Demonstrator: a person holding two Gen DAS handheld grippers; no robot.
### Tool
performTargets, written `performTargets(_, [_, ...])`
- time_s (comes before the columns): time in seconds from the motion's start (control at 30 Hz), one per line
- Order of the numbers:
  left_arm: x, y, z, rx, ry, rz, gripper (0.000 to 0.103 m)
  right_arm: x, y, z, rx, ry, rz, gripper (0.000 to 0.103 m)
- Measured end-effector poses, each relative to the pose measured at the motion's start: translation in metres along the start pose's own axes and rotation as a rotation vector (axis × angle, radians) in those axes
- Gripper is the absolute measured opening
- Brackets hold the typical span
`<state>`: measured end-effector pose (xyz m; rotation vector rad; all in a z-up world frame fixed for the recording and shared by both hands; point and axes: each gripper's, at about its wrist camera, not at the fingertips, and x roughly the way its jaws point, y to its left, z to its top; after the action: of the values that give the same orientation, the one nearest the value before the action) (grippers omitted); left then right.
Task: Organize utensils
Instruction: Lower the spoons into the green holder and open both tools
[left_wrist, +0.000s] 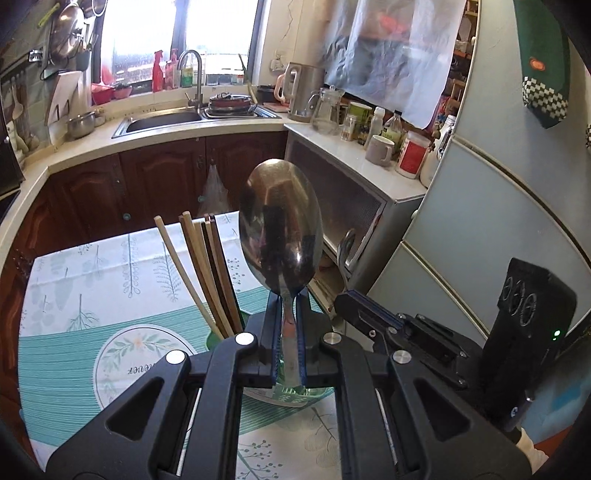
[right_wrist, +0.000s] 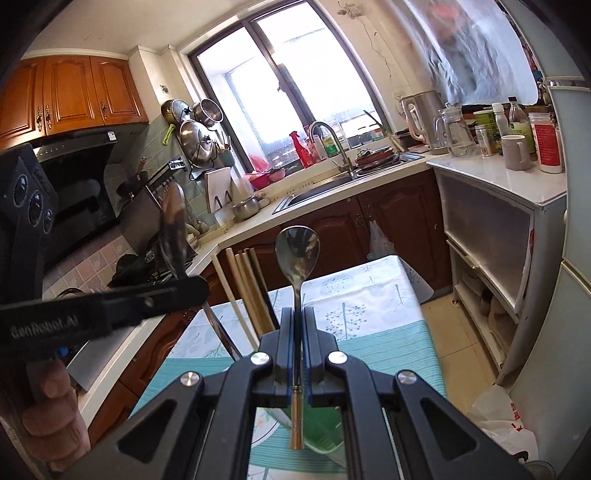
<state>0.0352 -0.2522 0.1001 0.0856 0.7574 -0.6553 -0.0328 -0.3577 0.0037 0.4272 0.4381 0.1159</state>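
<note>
**Two grippers, each holding a spoon over the table**

The left gripper (left_wrist: 287, 295) is clamped on the handle of a large steel spoon (left_wrist: 280, 225), bowl upright. The right gripper (right_wrist: 297, 314) pinches a smaller steel spoon with a brass-tipped handle (right_wrist: 297, 254). Wooden chopsticks (left_wrist: 207, 266) stand in a green holder (left_wrist: 212, 341), mostly hidden behind the black fingers, on the leaf-patterned tablecloth (left_wrist: 92, 280).

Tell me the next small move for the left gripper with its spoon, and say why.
Probably lower the large spoon handle-first into the green holder beside the chopsticks. The left gripper is shut on its handle, bowl up, right above the holder, and the chopsticks already stand in it. The right gripper holds a smaller spoon clear of that path.
</note>
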Motion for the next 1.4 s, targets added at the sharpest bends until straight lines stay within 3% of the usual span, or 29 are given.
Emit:
performTargets(0.27, [0.061,0.031,-0.026,0.002,0.100,0.004,0.005,0.021,-0.008,-0.008,-0.031,0.003,-0.027,0.004])
performTargets(0.4, [0.068,0.040,-0.038,0.014,0.103,0.019,0.005,0.029,0.001,-0.021,-0.134,-0.004,-0.069,0.004])
performTargets(0.7, [0.044,0.059,-0.058,-0.015,0.089,0.015,0.006,0.037,0.025,-0.055,-0.340,0.007,-0.090,0.004])
performTargets(1.0, [0.013,0.093,-0.096,-0.062,0.105,0.045,0.006,0.029,0.022,-0.068,-0.332,0.061,-0.125,0.005])
performTargets(1.33, [-0.002,0.135,-0.146,-0.145,0.164,0.105,0.006,0.019,0.045,-0.080,-0.295,0.157,-0.087,0.005])
performTargets(1.4, [-0.005,0.142,-0.156,-0.161,0.174,0.125,0.013,0.020,0.052,-0.086,-0.288,0.190,-0.079,0.005])
